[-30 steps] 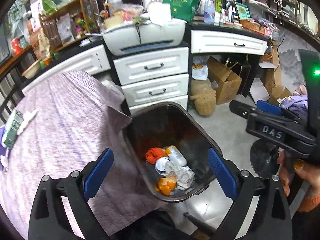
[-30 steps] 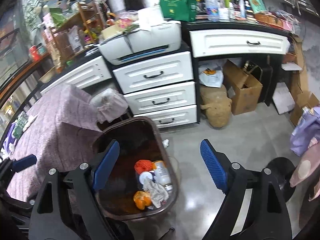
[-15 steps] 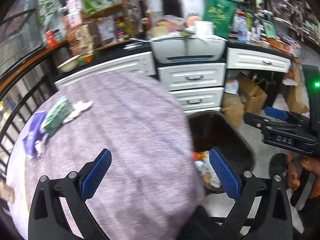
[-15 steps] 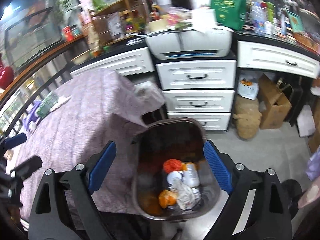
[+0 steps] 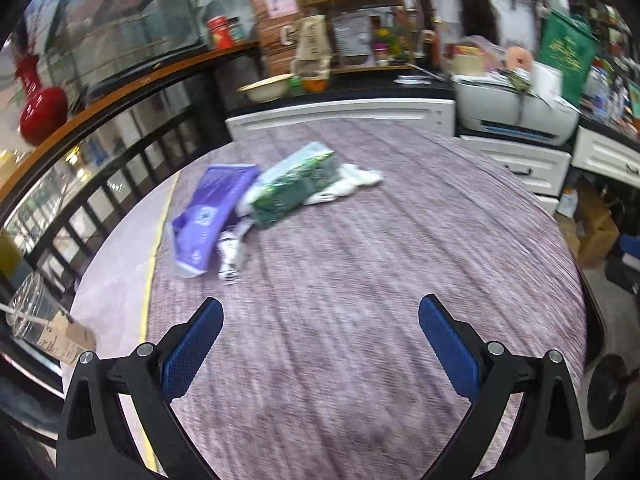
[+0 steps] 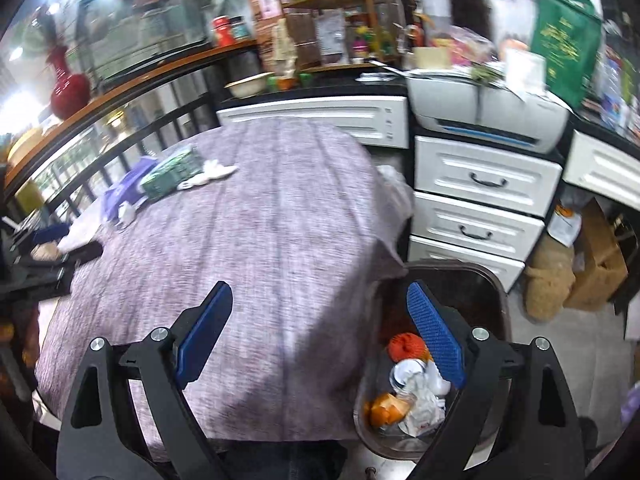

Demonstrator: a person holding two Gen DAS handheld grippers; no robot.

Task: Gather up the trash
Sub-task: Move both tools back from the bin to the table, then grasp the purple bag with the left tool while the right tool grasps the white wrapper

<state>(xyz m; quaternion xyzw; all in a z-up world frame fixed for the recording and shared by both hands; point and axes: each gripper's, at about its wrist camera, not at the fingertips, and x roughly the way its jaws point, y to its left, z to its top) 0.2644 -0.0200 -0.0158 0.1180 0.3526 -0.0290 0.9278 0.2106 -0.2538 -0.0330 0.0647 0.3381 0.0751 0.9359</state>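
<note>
On the purple tablecloth (image 5: 360, 260) lie a green tissue pack (image 5: 294, 186), a purple pack (image 5: 212, 210), crumpled white tissue (image 5: 352, 180) and a small wrapper (image 5: 232, 254). My left gripper (image 5: 320, 340) hangs open above the cloth, well short of them, nothing between its blue pads. My right gripper (image 6: 320, 332) is open and empty over the table's right edge. Below it on the floor stands the dark trash bin (image 6: 472, 284), holding an orange net, a can, crumpled paper and peel. The same packs (image 6: 168, 174) show far left in the right wrist view.
A clear plastic cup (image 5: 44, 328) with a straw lies at the table's left edge. White drawers (image 6: 480, 200) and a printer (image 6: 484, 116) stand behind the bin. A black railing (image 5: 100, 184) runs along the left. Cardboard boxes and a sack (image 6: 552, 280) sit on the floor.
Both grippers swung left from above the bin toward the table. The left wrist view has lost the bin and now faces the packs; the right still sees the bin at its right.
</note>
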